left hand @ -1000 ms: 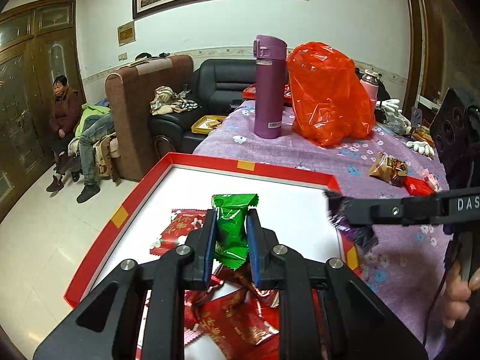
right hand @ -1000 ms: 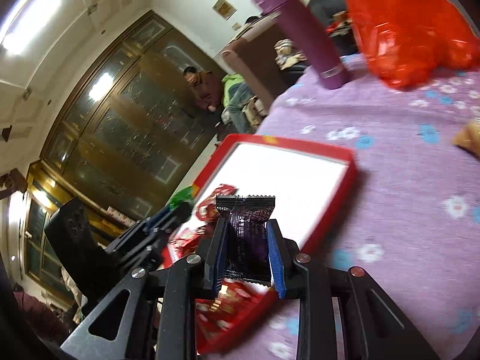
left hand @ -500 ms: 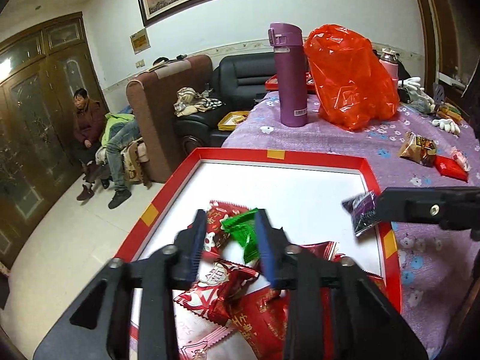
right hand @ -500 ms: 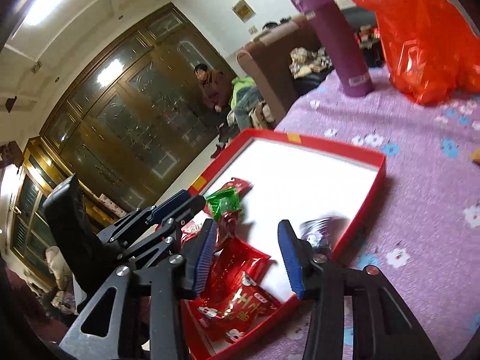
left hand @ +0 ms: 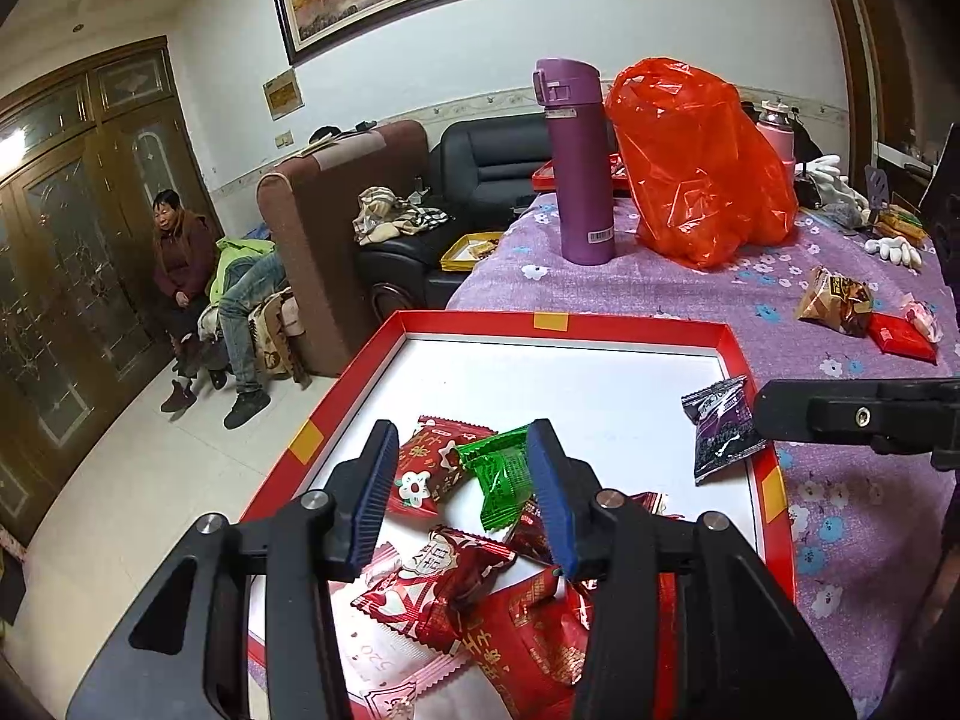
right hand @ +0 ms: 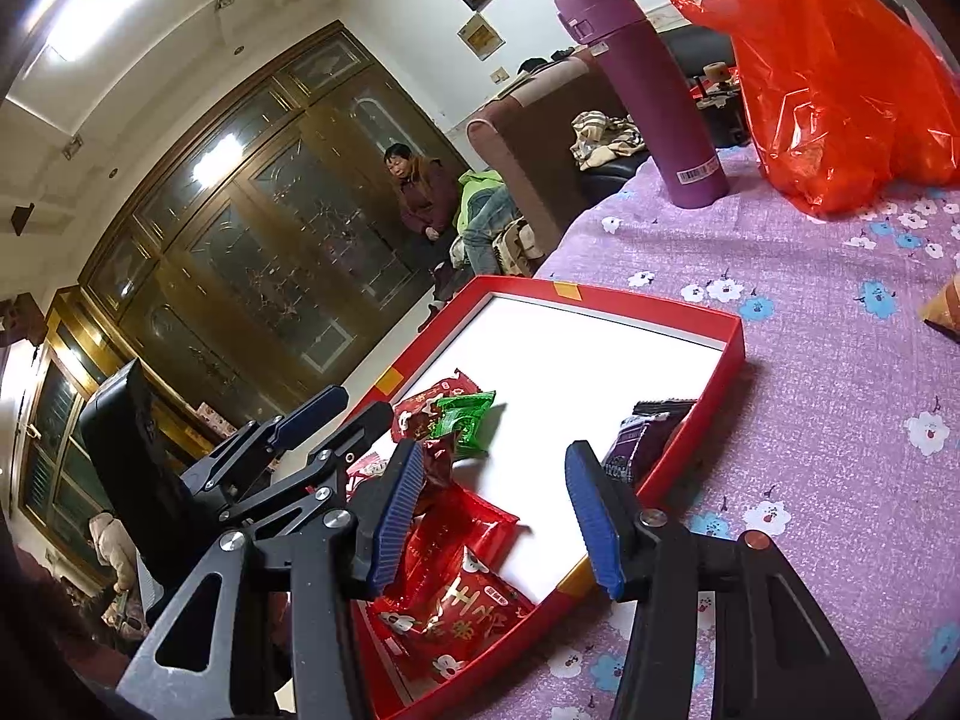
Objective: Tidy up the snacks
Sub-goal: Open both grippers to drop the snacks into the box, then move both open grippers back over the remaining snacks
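Both grippers had just been opening, and neither had anything pinched. The left gripper (left hand: 462, 483) sat with its blue pads parted over the red tray (left hand: 729, 339); the green candy wrapper (left hand: 501, 474) lay loose in the tray between them, closer to the right pad, on top of a red snack packet (left hand: 429, 468). The right gripper (right hand: 492, 510) was parted too, hovering over the tray's near right edge. The dark purple snack packet (right hand: 639, 438) lay just past its right finger, leaning against the tray's right wall. More red packets were piled at the near end.
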The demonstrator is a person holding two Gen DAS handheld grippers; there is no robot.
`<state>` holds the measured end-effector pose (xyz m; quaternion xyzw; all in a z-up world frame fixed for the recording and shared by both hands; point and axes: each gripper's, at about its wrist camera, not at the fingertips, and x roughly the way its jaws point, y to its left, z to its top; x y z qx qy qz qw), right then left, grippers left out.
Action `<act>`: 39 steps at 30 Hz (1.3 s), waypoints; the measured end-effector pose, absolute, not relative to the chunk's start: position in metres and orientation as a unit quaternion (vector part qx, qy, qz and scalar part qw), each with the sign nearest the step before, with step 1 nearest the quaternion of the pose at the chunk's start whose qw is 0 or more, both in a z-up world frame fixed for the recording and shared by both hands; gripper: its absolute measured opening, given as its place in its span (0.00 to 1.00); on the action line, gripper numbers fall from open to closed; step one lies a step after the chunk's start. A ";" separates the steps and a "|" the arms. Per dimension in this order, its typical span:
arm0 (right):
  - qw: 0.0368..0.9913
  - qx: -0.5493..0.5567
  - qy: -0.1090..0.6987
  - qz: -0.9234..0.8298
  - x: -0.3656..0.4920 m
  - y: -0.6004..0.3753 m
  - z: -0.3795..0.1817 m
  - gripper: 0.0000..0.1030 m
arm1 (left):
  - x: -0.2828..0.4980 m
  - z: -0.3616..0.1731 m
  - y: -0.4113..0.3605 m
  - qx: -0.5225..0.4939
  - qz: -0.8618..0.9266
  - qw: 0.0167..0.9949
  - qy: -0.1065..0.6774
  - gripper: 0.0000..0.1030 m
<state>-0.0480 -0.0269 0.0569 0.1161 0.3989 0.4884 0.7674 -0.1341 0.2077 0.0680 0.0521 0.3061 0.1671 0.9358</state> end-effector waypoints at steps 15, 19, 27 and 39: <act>0.770 0.123 0.396 0.485 -0.048 -0.039 0.065 0.50 | -0.130 0.073 0.196 0.057 0.149 0.938 0.309 0.42; 0.790 0.114 0.389 0.461 -0.042 -0.066 0.072 0.51 | -0.126 0.082 0.175 0.066 0.113 0.943 0.306 0.58; 0.857 0.151 0.378 0.317 0.007 -0.200 0.081 0.57 | -0.101 0.092 0.101 0.109 0.000 0.940 0.323 0.65; 0.889 0.206 0.383 0.140 0.057 -0.326 0.050 0.65 | -0.045 0.096 0.007 0.150 -0.106 0.917 0.354 0.74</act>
